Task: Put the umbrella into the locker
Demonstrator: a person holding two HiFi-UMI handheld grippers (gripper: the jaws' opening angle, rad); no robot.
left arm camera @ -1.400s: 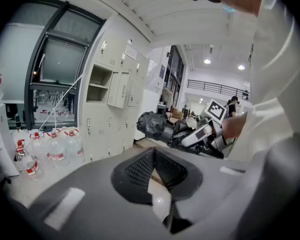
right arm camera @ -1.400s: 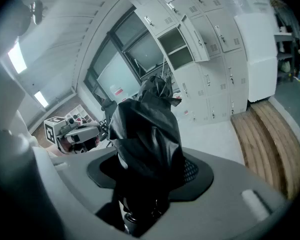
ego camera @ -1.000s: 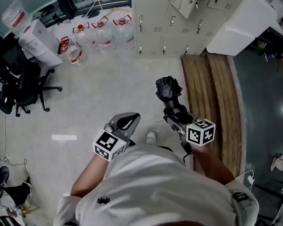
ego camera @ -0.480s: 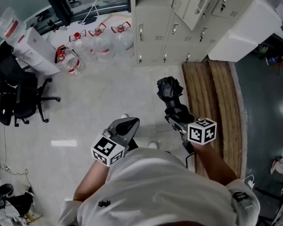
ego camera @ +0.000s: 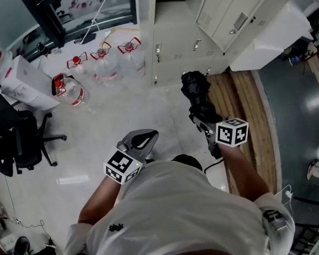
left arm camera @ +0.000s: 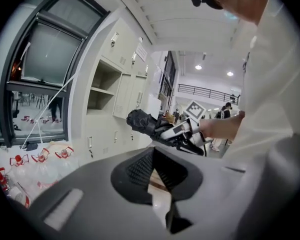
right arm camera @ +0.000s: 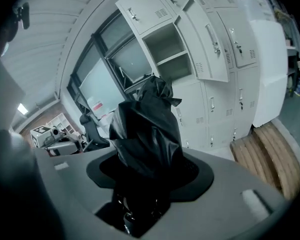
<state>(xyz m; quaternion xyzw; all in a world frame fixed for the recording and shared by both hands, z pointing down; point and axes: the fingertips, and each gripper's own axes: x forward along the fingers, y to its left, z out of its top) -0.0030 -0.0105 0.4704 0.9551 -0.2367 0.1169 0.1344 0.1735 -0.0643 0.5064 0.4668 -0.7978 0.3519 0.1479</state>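
Note:
The folded black umbrella (ego camera: 194,89) sticks out ahead of my right gripper (ego camera: 203,117), which is shut on its lower end. In the right gripper view the umbrella (right arm camera: 147,134) fills the middle and hides the jaws' tips. Beyond it stands a bank of pale lockers (right arm camera: 210,101) with one open compartment (right arm camera: 167,51) and its swung-out door (right arm camera: 205,39). My left gripper (ego camera: 142,139) hangs lower at the left, shut with nothing in it. The left gripper view shows the umbrella (left arm camera: 142,123), the right gripper (left arm camera: 182,133) and the open locker shelves (left arm camera: 102,91).
Several water bottles (ego camera: 101,57) stand on the floor left of the lockers (ego camera: 173,31). A black office chair (ego camera: 16,142) is at far left. Wooden planks (ego camera: 244,105) lie along the right, with a white box (ego camera: 271,36) beyond them.
The person has walked toward the lockers, so they and the bottles sit nearer. The right gripper has carried the umbrella forward and up. The left gripper keeps its place.

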